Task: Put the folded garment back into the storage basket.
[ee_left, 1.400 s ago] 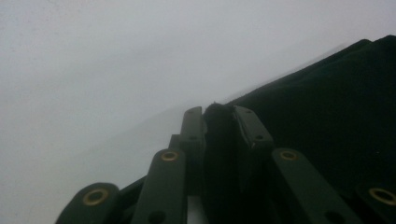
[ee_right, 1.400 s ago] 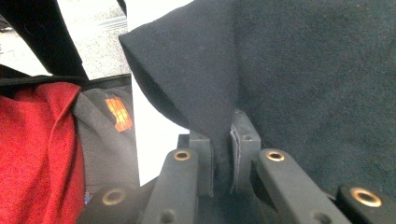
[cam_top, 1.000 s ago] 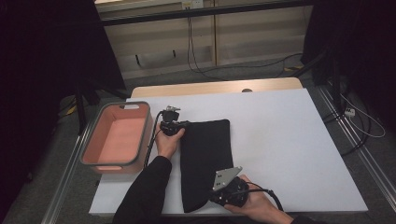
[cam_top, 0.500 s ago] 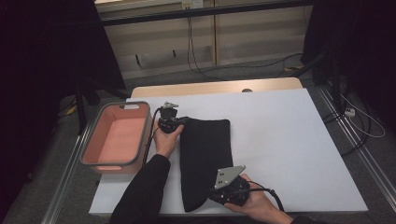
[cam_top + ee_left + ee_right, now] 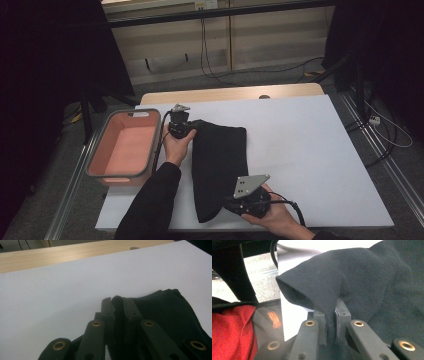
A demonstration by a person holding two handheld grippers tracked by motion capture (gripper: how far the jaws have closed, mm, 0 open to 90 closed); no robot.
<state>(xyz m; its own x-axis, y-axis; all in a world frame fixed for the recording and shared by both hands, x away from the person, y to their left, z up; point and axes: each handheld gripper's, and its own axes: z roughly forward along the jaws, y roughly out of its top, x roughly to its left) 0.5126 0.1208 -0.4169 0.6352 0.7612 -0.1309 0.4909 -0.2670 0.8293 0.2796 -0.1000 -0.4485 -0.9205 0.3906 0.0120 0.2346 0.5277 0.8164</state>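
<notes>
A black cloth (image 5: 220, 160) lies lengthwise on the white table (image 5: 310, 150), folded into a long strip. My left gripper (image 5: 192, 125) is shut on its far left corner, which it holds a little off the table; in the left gripper view the cloth's edge (image 5: 117, 300) is pinched between the black jaws. My right gripper (image 5: 227, 205) is shut on the cloth's near end. In the right gripper view a fold of the cloth (image 5: 329, 290) rises from between the jaws like a hood.
A pink tray (image 5: 102, 172) stands at the table's left edge, beside my left forearm. White tabletop stretches to the right of the cloth. A wooden strip (image 5: 230, 94) runs along the table's far edge, and cables lie on the floor beyond.
My left gripper has risen slightly with the cloth's far corner in it. The right gripper has stayed in place at the near end.
</notes>
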